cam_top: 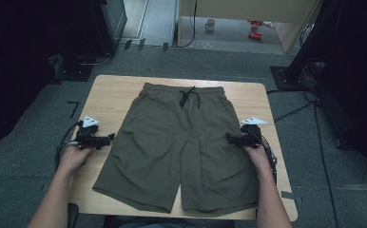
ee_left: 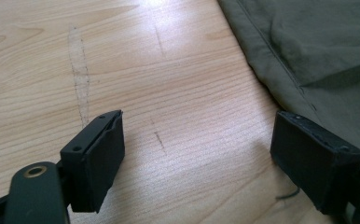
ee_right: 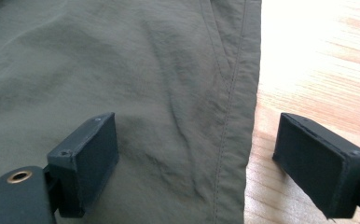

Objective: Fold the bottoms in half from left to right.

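Your forearms cut off at the near edge, small red objects (cam_top: 255, 29) on the far floor too blurred to identify, far-left and far-right corners lost in darkness.

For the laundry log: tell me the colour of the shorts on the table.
Olive green shorts with a black drawstring; the high view shows them best.

shorts (cam_top: 181, 142) on table (cam_top: 110, 90), gripper (cam_top: 106, 139) either side
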The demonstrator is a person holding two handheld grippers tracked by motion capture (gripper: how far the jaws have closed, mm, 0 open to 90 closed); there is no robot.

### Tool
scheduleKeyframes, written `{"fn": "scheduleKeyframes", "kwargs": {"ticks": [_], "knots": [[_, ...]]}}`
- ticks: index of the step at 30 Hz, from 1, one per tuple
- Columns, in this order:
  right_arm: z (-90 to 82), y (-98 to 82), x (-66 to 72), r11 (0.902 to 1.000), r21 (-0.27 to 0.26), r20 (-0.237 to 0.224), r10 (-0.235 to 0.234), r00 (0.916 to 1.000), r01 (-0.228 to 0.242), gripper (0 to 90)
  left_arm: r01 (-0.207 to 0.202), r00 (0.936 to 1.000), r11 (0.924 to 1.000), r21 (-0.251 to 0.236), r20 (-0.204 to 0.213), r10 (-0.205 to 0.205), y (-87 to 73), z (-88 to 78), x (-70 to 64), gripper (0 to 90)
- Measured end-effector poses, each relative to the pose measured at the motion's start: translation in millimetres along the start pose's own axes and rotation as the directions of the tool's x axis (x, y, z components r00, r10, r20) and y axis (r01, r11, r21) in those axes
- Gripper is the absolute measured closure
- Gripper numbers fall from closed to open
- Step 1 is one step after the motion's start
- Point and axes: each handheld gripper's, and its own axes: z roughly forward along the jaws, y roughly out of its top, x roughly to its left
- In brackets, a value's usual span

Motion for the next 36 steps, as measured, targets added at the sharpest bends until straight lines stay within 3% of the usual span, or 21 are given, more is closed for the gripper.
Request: {"fn": "scheduleKeyframes", "kwargs": {"ticks": [7,10,13,17,26,36], "knots": [[-0.3,-0.9,1.8,0.9996,0.005,0.034,0.028,0.999,-0.028,8.6,0.004,1.0,1.0,-0.001,-0.004,-0.004,-0.2,0.1,-0.1,16.6],[0.6,-0.6,1.8,0.9986,0.016,0.06,0.05,0.997,-0.051,2.9,0.008,0.9999,1.0,0.0,-0.01,-0.008,-0.4,-0.2,-0.7,16.6],[0.8,-0.8,2.0,0.9979,0.02,0.072,0.06,0.9956,-0.062,1.8,0.03,0.999,0.9995,0.005,-0.034,-0.03,-0.4,0.1,-2.3,13.9],[0.7,-0.9,2.3,0.9977,0.02,0.075,0.063,0.9952,-0.064,1.8,0.056,0.9965,0.9984,0.004,-0.061,-0.056,-0.9,-0.4,-5.0,13.5],[0.7,-1.0,3.0,0.998,0.021,0.072,0.059,0.9957,-0.06,1.9,0.073,0.9942,0.9973,0.001,-0.079,-0.073,-0.1,0.6,-7.3,13.5],[0.4,-1.1,3.4,0.9977,0.021,0.074,0.062,0.9953,-0.064,2.3,0.073,0.9943,0.9973,-0.004,-0.078,-0.073,0.8,1.2,-5.6,15.4]]}}
